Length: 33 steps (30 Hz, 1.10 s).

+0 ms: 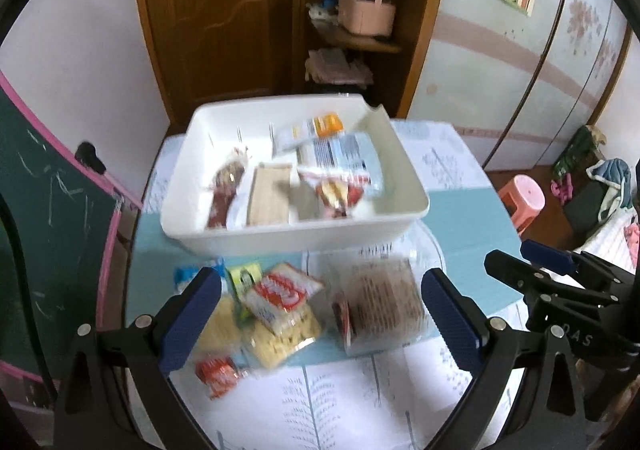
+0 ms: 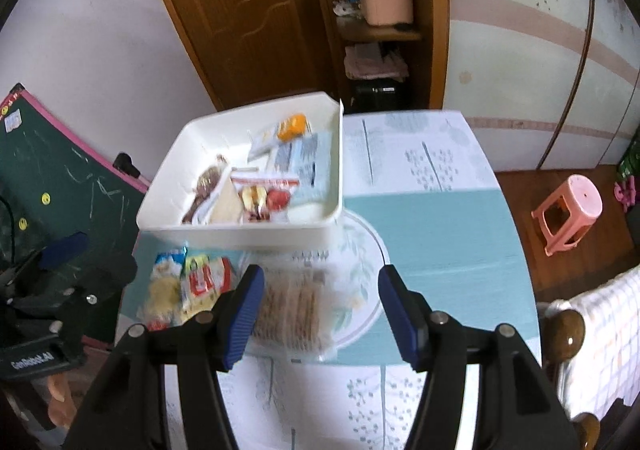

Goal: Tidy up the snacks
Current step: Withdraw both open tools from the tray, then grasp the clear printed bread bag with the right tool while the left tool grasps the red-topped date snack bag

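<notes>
A table (image 1: 460, 218) under a teal-and-white leaf-print cloth stands before a brown wooden door (image 1: 216, 10), open shelves and a green chalkboard (image 1: 40, 210); one pink stool (image 2: 568, 210) sits on the wooden floor. One white bin (image 1: 296, 238) holds several blurred snack packets. In front of it lie one clear cracker pack (image 2: 290, 310) and a loose cluster of about five small packets (image 1: 260, 302). Both the left gripper (image 1: 320, 314) and right gripper (image 2: 320, 314) hover with jaws wide, empty.
</notes>
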{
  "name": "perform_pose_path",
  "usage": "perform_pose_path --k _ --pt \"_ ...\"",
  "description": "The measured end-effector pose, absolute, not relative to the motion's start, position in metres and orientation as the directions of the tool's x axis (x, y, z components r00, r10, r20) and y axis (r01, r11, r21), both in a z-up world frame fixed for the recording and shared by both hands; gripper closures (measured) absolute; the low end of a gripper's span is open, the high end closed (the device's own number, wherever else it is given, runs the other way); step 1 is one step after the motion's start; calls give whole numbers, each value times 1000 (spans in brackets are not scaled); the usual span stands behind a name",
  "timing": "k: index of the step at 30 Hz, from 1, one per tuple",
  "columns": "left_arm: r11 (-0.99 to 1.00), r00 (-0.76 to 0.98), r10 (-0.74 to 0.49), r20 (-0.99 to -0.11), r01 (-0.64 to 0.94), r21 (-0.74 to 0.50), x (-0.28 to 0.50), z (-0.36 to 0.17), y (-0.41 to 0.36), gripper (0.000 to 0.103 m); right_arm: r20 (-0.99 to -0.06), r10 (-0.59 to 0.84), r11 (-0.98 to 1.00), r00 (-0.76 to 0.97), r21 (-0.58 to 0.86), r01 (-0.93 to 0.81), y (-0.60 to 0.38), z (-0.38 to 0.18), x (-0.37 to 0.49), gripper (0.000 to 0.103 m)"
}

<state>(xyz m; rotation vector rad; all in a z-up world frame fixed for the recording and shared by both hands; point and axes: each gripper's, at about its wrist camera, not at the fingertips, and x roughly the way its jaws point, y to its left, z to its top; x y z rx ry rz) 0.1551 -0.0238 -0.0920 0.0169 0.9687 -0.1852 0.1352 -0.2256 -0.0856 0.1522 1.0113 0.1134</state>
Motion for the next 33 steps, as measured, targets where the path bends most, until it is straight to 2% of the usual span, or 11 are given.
perform_pose_path --k 2,5,13,23,26,27,30,33 --pt "983 538 -154 -829 165 -75 152 -102 -26 5 -842 168 984 512 178 -31 -225 -94 130 43" --pt "981 511 -159 -845 179 -77 150 -120 -30 15 -854 172 984 491 174 -43 -223 -108 126 43" --pt "978 404 -179 -897 171 -118 165 -168 -34 47 -878 191 981 438 185 -57 -216 -144 127 43" --pt "964 276 -237 -932 189 -189 190 -202 -40 62 -897 200 979 394 192 -60 -214 -171 143 43" --pt "958 226 -240 -944 212 -192 194 -214 -46 78 -900 203 979 385 194 -63 -213 -176 146 43" --pt "955 203 -246 -948 218 -202 196 -219 -47 89 -901 206 979 381 196 -66 -212 -178 147 43" --pt "951 215 -254 -943 233 -203 194 -221 -47 97 -905 215 977 366 203 -71 -209 -184 149 43" --pt "950 220 -261 -940 234 -209 193 -221 -41 100 -908 224 975 353 212 -73 -206 -189 152 43"
